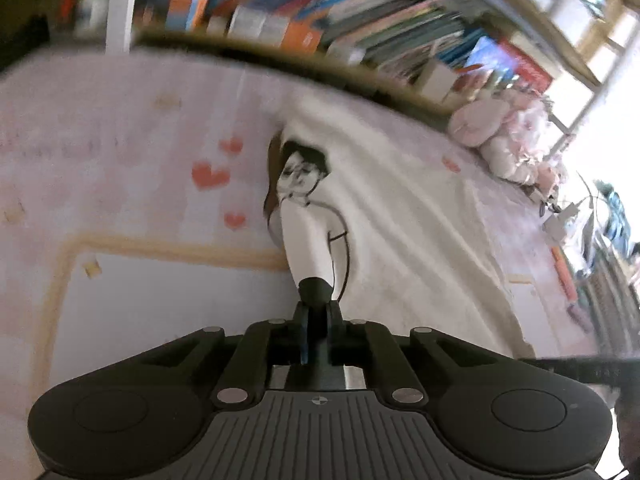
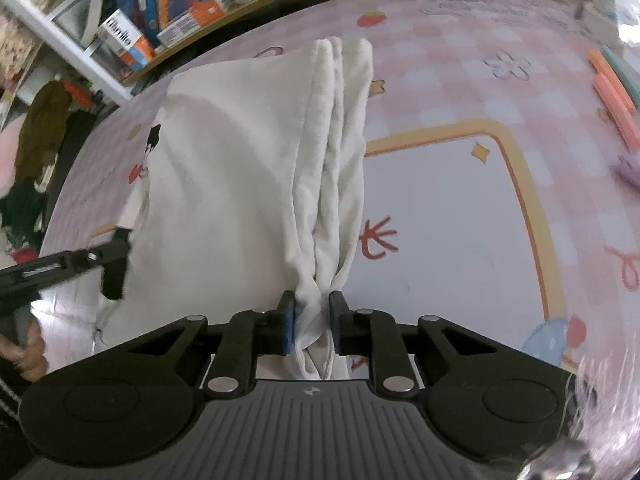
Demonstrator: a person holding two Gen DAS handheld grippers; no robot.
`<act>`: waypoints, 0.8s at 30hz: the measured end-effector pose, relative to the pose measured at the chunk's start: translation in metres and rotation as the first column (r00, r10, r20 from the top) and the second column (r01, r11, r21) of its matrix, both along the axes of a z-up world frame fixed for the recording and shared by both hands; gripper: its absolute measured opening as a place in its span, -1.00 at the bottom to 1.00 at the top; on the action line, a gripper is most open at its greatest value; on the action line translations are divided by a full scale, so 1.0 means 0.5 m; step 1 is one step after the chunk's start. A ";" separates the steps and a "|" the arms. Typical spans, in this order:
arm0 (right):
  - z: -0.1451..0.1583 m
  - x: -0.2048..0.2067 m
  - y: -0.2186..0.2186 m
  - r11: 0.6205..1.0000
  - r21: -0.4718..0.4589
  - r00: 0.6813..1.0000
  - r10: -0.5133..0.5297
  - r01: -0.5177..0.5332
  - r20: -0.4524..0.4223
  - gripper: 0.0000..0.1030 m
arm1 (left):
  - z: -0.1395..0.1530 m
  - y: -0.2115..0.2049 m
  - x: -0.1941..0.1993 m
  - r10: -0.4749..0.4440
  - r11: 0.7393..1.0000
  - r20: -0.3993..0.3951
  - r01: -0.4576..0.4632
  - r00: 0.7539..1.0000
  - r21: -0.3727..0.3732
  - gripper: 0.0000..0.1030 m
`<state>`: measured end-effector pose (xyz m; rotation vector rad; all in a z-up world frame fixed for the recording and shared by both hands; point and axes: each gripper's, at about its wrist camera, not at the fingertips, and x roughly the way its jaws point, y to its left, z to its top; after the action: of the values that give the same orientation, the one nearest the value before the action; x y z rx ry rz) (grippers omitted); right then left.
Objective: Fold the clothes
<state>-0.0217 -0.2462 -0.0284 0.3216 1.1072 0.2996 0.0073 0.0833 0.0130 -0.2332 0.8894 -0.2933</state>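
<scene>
A white T-shirt (image 1: pixel 400 208) with a black cartoon print (image 1: pixel 304 168) lies spread on a pink play mat (image 1: pixel 120 140). My left gripper (image 1: pixel 316 290) is shut, and a raised fold of the shirt's edge runs up into its fingertips. In the right wrist view the shirt (image 2: pixel 224 168) is gathered into long pleats that end between the pads of my right gripper (image 2: pixel 313 312), which is shut on this bunched cloth. The left gripper (image 2: pixel 114 268) shows there at the shirt's left edge, with a person's hand (image 2: pixel 28 356) behind it.
The mat (image 2: pixel 460 80) has a yellow-bordered pale panel (image 2: pixel 440 208). A low bookshelf (image 1: pixel 320 12) runs along the mat's far edge. Pink and white plush toys (image 1: pixel 500 136) are piled at one end. Orange foam sticks (image 2: pixel 612 96) lie at the right.
</scene>
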 end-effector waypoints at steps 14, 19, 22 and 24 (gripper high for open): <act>-0.012 0.040 0.059 0.989 -0.030 0.987 0.144 -0.143 0.073 -0.69 | -0.050 0.063 0.040 0.136 0.989 -0.033 -0.137 0.990 -0.056 -0.80; -0.012 0.033 0.056 0.991 -0.023 0.988 0.132 -0.131 0.076 -0.63 | -0.034 0.063 0.012 0.176 0.984 -0.025 -0.176 0.984 0.000 -0.26; -0.010 0.024 0.053 0.991 -0.018 0.989 0.131 -0.130 0.071 -0.50 | -0.023 0.072 -0.020 0.186 0.983 -0.012 -0.186 0.982 -0.005 0.08; -0.008 0.013 0.049 0.991 -0.012 0.989 0.134 -0.134 0.064 -0.44 | -0.018 0.075 -0.038 0.174 0.985 -0.008 -0.174 0.985 -0.018 0.09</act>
<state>-0.0151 -0.2215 -0.0326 0.2297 1.0674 0.4223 -0.0116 0.1211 0.0038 -0.3275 0.8668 -0.1389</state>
